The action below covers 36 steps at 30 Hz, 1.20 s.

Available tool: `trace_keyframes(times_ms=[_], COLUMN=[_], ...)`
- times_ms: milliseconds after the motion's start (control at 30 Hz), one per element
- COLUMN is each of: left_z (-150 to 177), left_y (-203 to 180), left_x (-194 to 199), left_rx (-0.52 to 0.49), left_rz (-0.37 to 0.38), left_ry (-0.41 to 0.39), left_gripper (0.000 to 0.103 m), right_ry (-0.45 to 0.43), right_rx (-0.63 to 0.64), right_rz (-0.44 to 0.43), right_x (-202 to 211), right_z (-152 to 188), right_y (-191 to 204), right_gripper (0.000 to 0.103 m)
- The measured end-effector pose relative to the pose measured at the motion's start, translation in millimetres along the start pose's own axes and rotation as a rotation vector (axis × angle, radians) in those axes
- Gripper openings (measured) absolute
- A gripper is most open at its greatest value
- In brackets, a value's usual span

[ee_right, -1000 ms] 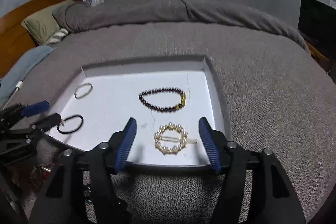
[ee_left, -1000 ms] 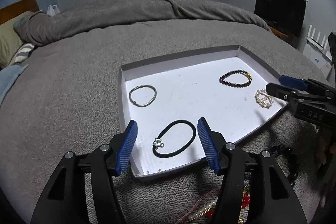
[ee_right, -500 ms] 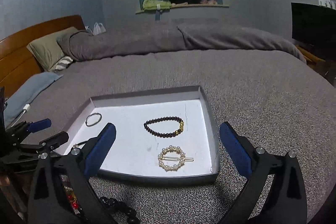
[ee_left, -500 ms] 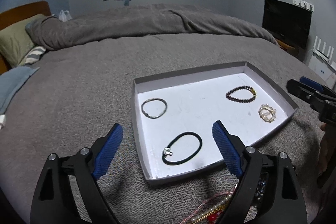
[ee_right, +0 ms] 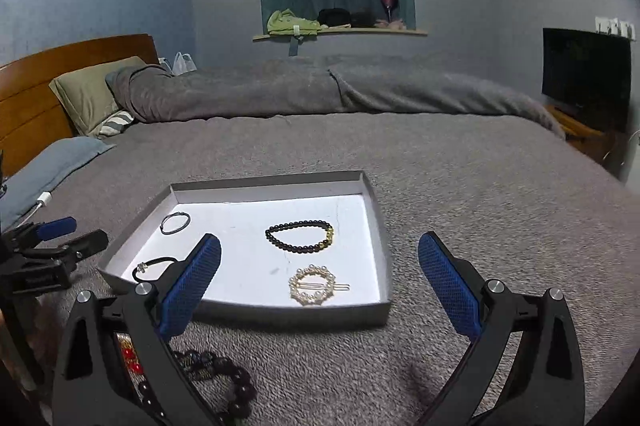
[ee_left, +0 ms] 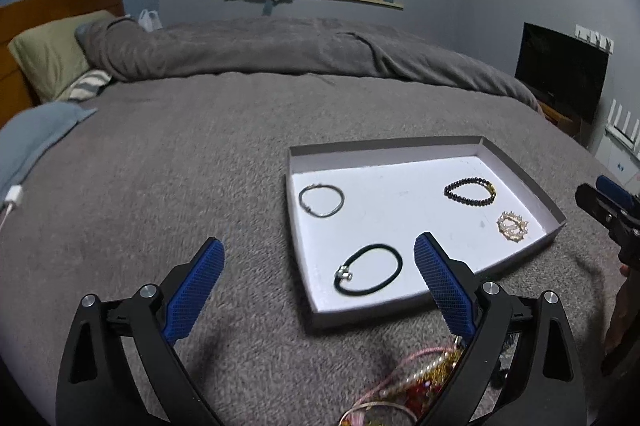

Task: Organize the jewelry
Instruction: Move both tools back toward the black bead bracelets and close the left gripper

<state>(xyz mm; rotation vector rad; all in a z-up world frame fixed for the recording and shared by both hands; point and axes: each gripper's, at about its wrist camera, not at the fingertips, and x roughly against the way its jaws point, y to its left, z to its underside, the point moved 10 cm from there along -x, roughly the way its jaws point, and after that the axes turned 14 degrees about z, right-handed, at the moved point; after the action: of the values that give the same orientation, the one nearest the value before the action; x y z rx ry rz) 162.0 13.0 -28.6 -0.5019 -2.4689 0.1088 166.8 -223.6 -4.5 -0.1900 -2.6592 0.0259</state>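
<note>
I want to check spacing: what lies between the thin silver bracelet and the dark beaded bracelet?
Only bare white tray floor between silver bracelet and beaded bracelet, in both views.

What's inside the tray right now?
In the tray: a thin silver bangle, a dark bead bracelet, a pearl hair clip and a black cord bracelet. In the right wrist view a gripper finger covers part of the cord bracelet.

Grey bed [ee_right: 440,186], pillow [ee_right: 86,92], television [ee_right: 586,78]
</note>
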Motion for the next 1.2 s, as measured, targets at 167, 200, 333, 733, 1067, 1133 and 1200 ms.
trace_keyframes(times_ms=[167, 200, 333, 733, 1067, 1133, 1200], left_z=[8.2, 9.6, 14.3, 27.4, 50.8, 55.0, 58.2], left_y=[3.0, 3.0, 1.9, -23.2, -101.1, -112.0, -118.5], left_x=[9.8, 12.4, 21.2, 26.0, 2.3, -0.5, -3.6], left_rx=[-0.005, -0.005, 0.003, -0.060, -0.220, -0.252, -0.269], left_rz=[-0.018, -0.017, 0.000, 0.057, 0.234, 0.247, 0.264], left_ry=[-0.001, -0.003, -0.017, 0.000, 0.087, 0.095, 0.102], left_gripper=[0.095, 0.095, 0.095, 0.095, 0.093, 0.093, 0.091], right_ry=[0.010, 0.011, 0.016, 0.152, 0.201, 0.205, 0.205], right_rx=[0.004, 0.007, 0.026, -0.018, -0.133, -0.129, -0.119], right_rz=[0.000, -0.001, -0.002, -0.071, -0.046, -0.050, -0.051], right_x=[6.3, 7.9, 13.4, 23.2, 22.9, 23.5, 23.5], right_z=[8.4, 10.2, 17.2, 60.8, 66.4, 67.7, 67.9], right_y=[-1.5, -1.0, 2.5, -8.2, -34.8, -35.1, -34.9], right_gripper=[0.098, 0.098, 0.098, 0.098, 0.098, 0.098, 0.098])
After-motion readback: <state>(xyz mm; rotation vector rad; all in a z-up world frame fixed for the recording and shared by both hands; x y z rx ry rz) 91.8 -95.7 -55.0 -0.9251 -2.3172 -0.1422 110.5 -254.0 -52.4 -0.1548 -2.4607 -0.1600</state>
